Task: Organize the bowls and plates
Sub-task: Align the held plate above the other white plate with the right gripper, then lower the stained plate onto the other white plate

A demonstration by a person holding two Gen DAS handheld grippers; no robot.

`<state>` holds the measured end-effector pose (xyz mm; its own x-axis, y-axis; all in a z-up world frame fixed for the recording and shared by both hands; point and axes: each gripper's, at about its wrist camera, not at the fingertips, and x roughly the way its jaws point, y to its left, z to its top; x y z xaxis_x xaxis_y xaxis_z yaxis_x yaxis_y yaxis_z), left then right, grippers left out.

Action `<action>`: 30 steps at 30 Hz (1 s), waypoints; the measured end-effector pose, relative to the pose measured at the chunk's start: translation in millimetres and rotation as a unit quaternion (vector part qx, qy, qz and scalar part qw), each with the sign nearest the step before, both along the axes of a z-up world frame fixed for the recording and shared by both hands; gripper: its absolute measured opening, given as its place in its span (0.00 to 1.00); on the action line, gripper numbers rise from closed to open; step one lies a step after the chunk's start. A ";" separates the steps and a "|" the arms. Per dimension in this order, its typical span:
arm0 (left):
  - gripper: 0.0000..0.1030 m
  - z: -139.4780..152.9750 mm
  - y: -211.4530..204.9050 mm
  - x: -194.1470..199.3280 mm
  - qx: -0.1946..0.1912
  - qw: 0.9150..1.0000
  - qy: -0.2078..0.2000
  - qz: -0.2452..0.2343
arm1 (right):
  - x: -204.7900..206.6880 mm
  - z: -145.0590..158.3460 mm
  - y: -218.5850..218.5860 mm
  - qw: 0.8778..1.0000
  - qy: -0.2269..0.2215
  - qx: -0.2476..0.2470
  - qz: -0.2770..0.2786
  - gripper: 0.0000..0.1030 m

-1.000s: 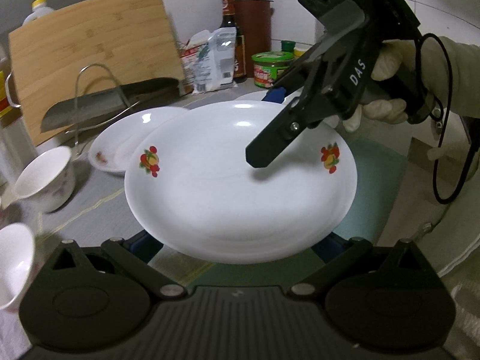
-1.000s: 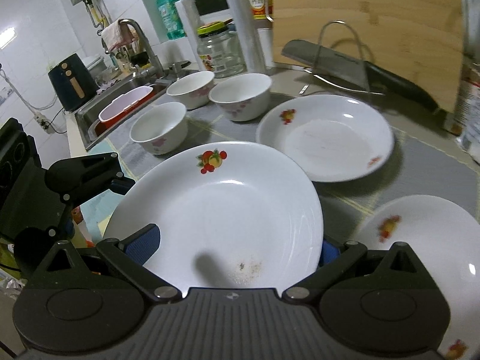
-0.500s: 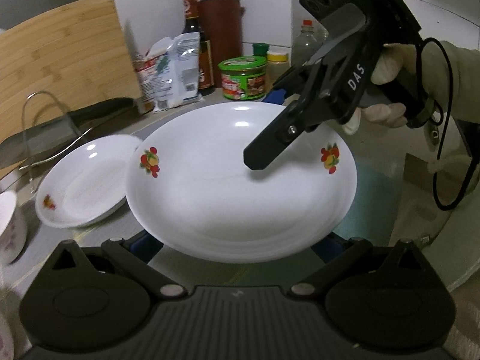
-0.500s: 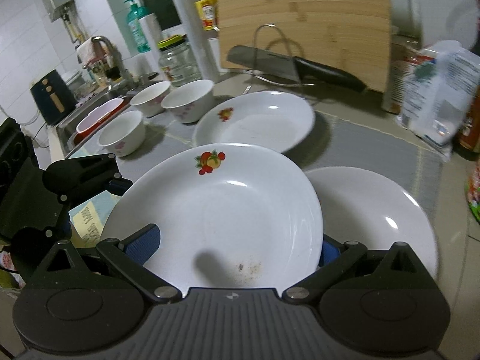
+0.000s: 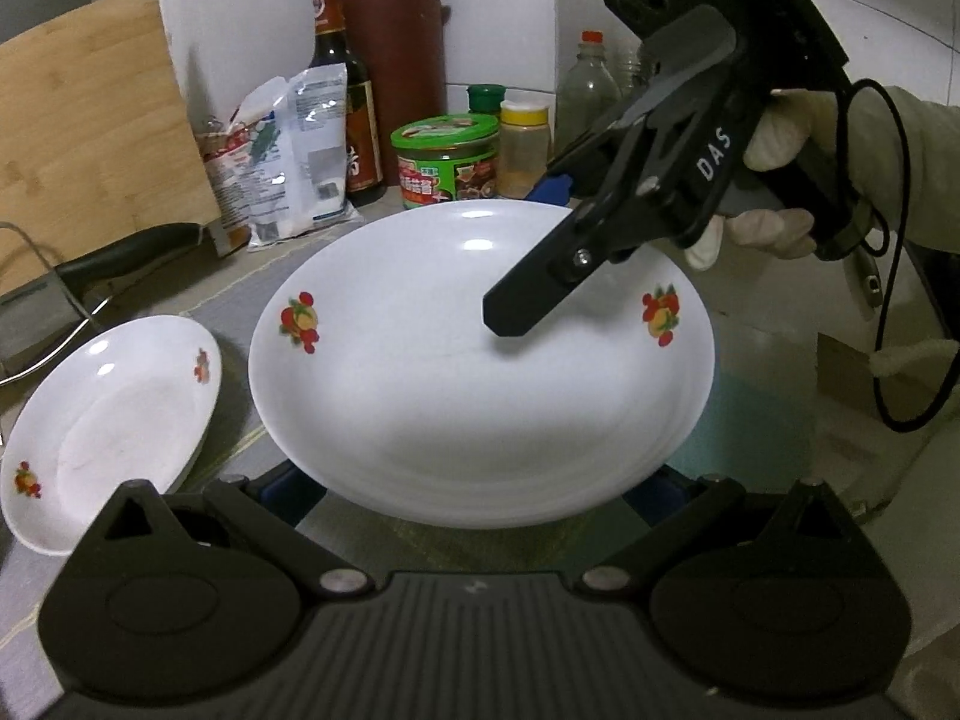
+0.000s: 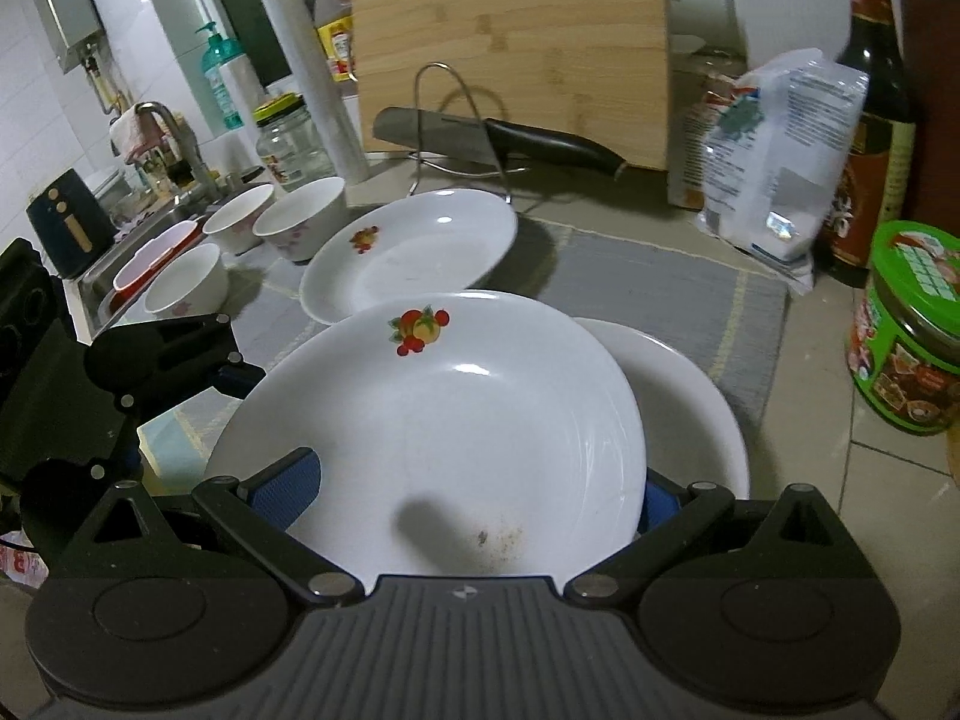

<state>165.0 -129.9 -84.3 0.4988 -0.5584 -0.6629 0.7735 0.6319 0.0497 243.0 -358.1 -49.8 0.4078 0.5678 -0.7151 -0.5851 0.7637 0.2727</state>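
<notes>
A white plate with fruit prints [image 5: 480, 372] is held in the air from both sides. My left gripper [image 5: 474, 480] is shut on its near rim in the left wrist view. My right gripper [image 6: 474, 492] is shut on the opposite rim [image 6: 432, 450]; it shows from outside in the left wrist view [image 5: 660, 180]. Just under and beyond the held plate lies a second white plate [image 6: 690, 414] on the counter. A third plate [image 6: 408, 252] lies further back; it also shows in the left wrist view [image 5: 108, 426]. Three white bowls [image 6: 300, 222] stand at the left near the sink.
A grey mat [image 6: 660, 288] covers the counter. A cleaver on a wire stand [image 6: 468, 138] and a bamboo board [image 6: 510, 42] stand behind. A green-lidded jar [image 6: 912, 330], a sauce bottle [image 6: 870, 138] and a snack bag [image 6: 774, 162] are at the right. The sink [image 6: 150, 240] is far left.
Both grippers have carried the held plate to the right across the counter. It now hangs over the second plate; the bowls and third plate have dropped back to the left.
</notes>
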 end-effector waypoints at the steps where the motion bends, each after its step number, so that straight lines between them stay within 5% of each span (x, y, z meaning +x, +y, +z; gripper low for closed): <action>1: 0.99 -0.8 -1.8 1.7 0.000 1.000 0.001 0.000 | 1.8 -1.2 -1.7 1.000 0.001 0.000 -0.001 1.00; 30: 0.99 -10.0 -18.6 25.7 0.015 0.999 0.030 0.009 | 25.7 -25.5 -13.5 0.999 0.030 -0.016 -0.014 1.00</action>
<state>190.7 -148.5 -94.3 0.4676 -0.5291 -0.7081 0.7637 0.6451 0.0223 268.7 -371.6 -75.3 0.3793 0.5334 -0.7560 -0.5468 0.7884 0.2819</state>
